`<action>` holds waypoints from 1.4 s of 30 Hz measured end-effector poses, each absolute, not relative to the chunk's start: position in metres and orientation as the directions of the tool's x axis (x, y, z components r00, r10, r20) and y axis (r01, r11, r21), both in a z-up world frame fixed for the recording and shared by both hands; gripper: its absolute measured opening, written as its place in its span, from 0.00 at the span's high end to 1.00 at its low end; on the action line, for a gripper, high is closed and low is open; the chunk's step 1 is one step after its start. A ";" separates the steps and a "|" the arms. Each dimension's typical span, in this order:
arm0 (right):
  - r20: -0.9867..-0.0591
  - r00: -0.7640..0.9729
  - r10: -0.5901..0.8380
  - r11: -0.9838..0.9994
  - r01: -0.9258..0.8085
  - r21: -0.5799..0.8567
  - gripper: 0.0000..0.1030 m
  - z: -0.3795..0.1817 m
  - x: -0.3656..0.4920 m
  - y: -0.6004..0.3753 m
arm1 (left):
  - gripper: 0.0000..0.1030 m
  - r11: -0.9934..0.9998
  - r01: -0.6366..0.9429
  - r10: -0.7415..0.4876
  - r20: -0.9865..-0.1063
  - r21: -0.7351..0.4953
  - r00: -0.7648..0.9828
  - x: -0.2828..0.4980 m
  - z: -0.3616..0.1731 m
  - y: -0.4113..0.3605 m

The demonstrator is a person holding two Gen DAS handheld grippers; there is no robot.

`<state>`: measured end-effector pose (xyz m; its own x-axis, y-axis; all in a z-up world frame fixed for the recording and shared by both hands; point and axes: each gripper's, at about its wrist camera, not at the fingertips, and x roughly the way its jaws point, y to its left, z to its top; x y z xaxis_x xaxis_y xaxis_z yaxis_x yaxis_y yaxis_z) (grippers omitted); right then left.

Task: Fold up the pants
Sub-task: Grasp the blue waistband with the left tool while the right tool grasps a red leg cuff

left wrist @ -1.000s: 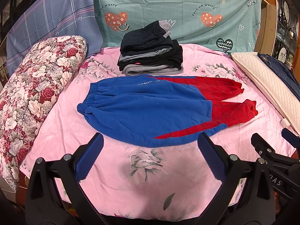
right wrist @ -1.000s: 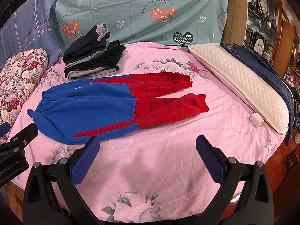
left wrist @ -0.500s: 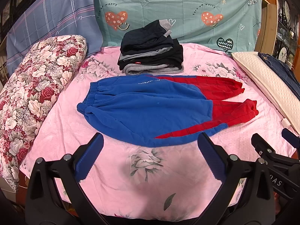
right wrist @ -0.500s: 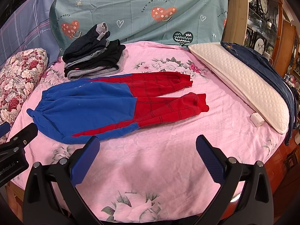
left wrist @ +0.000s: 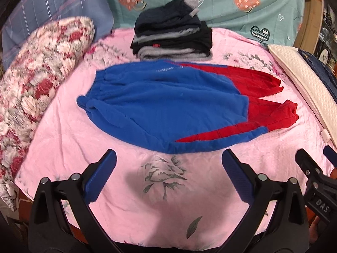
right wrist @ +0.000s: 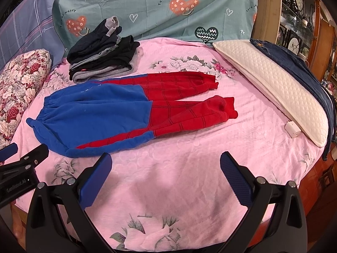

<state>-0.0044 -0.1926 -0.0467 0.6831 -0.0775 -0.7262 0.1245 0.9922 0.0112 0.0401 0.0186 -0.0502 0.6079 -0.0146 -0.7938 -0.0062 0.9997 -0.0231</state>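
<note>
Blue and red pants (left wrist: 168, 105) lie flat on the pink bed sheet (left wrist: 158, 200), waistband to the left, two red legs spread to the right; they also show in the right wrist view (right wrist: 101, 118). My left gripper (left wrist: 168, 168) is open and empty, above the sheet just short of the pants' near edge. My right gripper (right wrist: 165, 168) is open and empty, near the front edge, level with the near leg. Each gripper shows at the edge of the other's view.
A stack of folded dark clothes (left wrist: 172, 38) sits behind the pants. A floral pillow (left wrist: 35, 80) lies at the left. A white quilted pillow (right wrist: 273, 88) with dark jeans (right wrist: 299, 67) lies at the right, and a small white box (right wrist: 292, 129) beside it.
The left gripper has moved forward and tilted slightly, so the pants sit closer in its view. The right gripper has barely moved. The pants have not moved.
</note>
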 end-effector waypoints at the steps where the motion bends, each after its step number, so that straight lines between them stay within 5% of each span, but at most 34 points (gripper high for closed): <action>1: -0.731 0.678 -0.076 0.992 0.124 0.012 0.01 -0.048 -0.003 -0.193 | 0.02 0.999 -0.014 -0.026 -0.808 -0.043 0.589 0.049 -0.055 0.023; 14: -0.764 0.641 -0.079 0.988 0.154 0.026 0.01 -0.058 0.015 -0.204 | 0.04 0.927 -0.238 -0.174 -0.896 -0.289 0.409 0.180 -0.116 0.157; 15: -0.768 0.635 -0.080 0.988 0.155 0.025 0.01 -0.059 0.017 -0.206 | 0.07 0.925 -0.242 -0.179 -0.898 -0.292 0.401 0.182 -0.119 0.160; 16: -0.774 0.628 -0.082 0.988 0.156 0.022 0.01 -0.060 0.020 -0.208 | 0.25 0.922 -0.244 -0.190 -0.900 -0.301 0.392 0.185 -0.123 0.163; 17: -0.777 0.623 -0.084 0.987 0.157 0.019 0.01 -0.060 0.022 -0.210 | 0.55 0.922 -0.245 -0.194 -0.905 -0.300 0.380 0.188 -0.127 0.165; 19: -0.789 0.609 -0.079 0.989 0.150 0.017 0.01 -0.060 0.027 -0.216 | 0.80 0.927 -0.249 -0.181 -0.917 -0.279 0.355 0.194 -0.135 0.171; 23: -0.842 0.539 0.023 0.990 0.104 0.094 0.01 -0.062 0.050 -0.245 | 0.90 0.903 -0.262 -0.221 -0.892 -0.340 0.396 0.188 -0.138 0.184; 28: -0.884 0.381 0.272 0.911 0.195 0.364 0.01 -0.086 0.099 -0.305 | 0.94 0.861 -0.312 -0.232 -0.856 -0.402 0.462 0.171 -0.136 0.204; 36: -0.913 0.295 0.283 0.851 0.362 0.380 0.01 -0.122 0.149 -0.342 | 0.94 0.848 -0.311 -0.236 -0.832 -0.429 0.503 0.153 -0.129 0.219; 40: -0.926 0.260 0.274 0.843 0.399 0.361 0.17 -0.142 0.161 -0.343 | 0.94 0.857 -0.301 -0.228 -0.832 -0.418 0.506 0.151 -0.125 0.219; 42: -0.924 0.307 0.230 0.862 0.377 0.340 0.48 -0.138 0.165 -0.341 | 0.94 0.863 -0.300 -0.218 -0.834 -0.407 0.506 0.152 -0.125 0.217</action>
<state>0.1647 -0.3412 -0.1376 0.3066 0.2304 -0.9236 0.3768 0.8617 0.3400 0.1518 0.2169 -0.1249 0.5063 -0.2177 -0.8344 -0.3001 0.8627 -0.4071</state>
